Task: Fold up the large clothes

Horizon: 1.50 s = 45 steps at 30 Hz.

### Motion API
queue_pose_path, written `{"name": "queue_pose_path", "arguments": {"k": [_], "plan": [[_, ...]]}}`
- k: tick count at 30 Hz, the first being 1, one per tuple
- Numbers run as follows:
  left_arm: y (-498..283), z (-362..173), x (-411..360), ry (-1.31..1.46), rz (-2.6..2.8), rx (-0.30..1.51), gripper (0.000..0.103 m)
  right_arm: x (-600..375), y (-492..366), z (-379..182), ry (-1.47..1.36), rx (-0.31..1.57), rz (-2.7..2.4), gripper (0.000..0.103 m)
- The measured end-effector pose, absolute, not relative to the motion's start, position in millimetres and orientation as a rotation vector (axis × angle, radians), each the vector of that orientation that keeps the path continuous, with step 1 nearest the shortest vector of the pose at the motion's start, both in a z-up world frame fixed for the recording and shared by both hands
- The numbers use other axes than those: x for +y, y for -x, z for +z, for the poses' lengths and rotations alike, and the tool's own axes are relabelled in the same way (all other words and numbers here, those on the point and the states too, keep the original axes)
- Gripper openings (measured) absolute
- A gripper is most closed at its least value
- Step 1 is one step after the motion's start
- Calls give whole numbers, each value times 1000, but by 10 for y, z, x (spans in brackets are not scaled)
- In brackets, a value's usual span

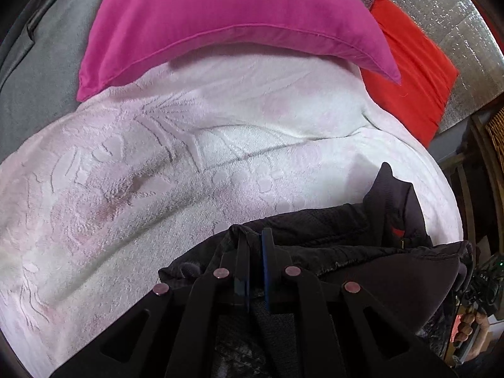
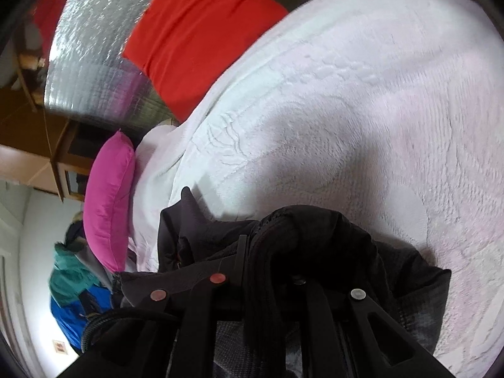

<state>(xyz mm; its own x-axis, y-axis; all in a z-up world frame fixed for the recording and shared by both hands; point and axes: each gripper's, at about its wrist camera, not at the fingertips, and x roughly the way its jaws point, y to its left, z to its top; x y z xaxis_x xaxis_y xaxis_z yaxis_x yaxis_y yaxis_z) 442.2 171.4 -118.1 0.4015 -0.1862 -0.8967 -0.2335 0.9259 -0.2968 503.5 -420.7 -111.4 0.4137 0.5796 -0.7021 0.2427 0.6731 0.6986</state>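
A black jacket [image 1: 371, 239] is bunched up over the white embossed blanket [image 1: 157, 173]. My left gripper [image 1: 254, 236] is shut on a fold of the jacket's edge, held just above the blanket. My right gripper [image 2: 252, 242] is shut on another thick fold of the black jacket [image 2: 315, 236]; its right finger is hidden under the cloth. The jacket hangs from both grippers and drapes over them. The blanket [image 2: 362, 110] fills most of the right wrist view.
A magenta pillow [image 1: 226, 22] and a red pillow [image 1: 412, 72] lie at the head of the bed against a silver quilted wall [image 1: 450, 9]. A grey cover [image 1: 41, 72] lies left. A teal and blue garment [image 2: 75, 289] sits beside the bed.
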Motion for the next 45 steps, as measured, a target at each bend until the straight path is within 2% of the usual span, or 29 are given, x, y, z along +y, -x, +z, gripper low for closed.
{"name": "queue_pose_path", "arguments": {"k": [11, 17, 19, 22, 24, 27, 31, 33, 36, 39, 41, 45], "plan": [[-4489, -1301, 1758, 451, 36, 1179, 7, -4285, -5058, -1242, -973, 1168, 245, 12], [-4553, -1351, 1791, 498, 39, 1197, 8, -4360, -5098, -1329, -1077, 1193, 242, 17], [-4567, -1364, 1818, 525, 36, 1205, 8, -4368, -5112, -1340, -1097, 1197, 248, 20], [-4563, -1388, 1918, 625, 31, 1205, 11, -4402, -5118, -1341, -1158, 1182, 272, 32], [-4551, -1407, 1968, 686, 21, 1201, 12, -4396, -5114, -1320, -1177, 1168, 288, 48], [-4522, -1423, 2065, 802, -11, 1177, 14, -4362, -5133, -1266, -1168, 1153, 309, 59], [-4457, -1391, 2248, 980, -32, 1107, 25, -4345, -5137, -1219, -1177, 1133, 321, 65], [-4420, -1298, 2328, 994, -20, 1044, 25, -4360, -5123, -1190, -1188, 1118, 330, 66], [-4375, -1129, 2417, 971, 5, 976, 33, -4415, -5111, -1103, -1194, 1073, 346, 67], [-4358, -993, 2358, 832, -4, 972, 40, -4439, -5081, -1013, -1165, 1046, 358, 67], [-4343, -962, 2263, 718, -21, 987, 52, -4432, -5052, -941, -1116, 1033, 385, 67], [-4292, -1020, 2121, 520, -59, 1017, 59, -4424, -4953, -769, -888, 1011, 350, 67]]}}
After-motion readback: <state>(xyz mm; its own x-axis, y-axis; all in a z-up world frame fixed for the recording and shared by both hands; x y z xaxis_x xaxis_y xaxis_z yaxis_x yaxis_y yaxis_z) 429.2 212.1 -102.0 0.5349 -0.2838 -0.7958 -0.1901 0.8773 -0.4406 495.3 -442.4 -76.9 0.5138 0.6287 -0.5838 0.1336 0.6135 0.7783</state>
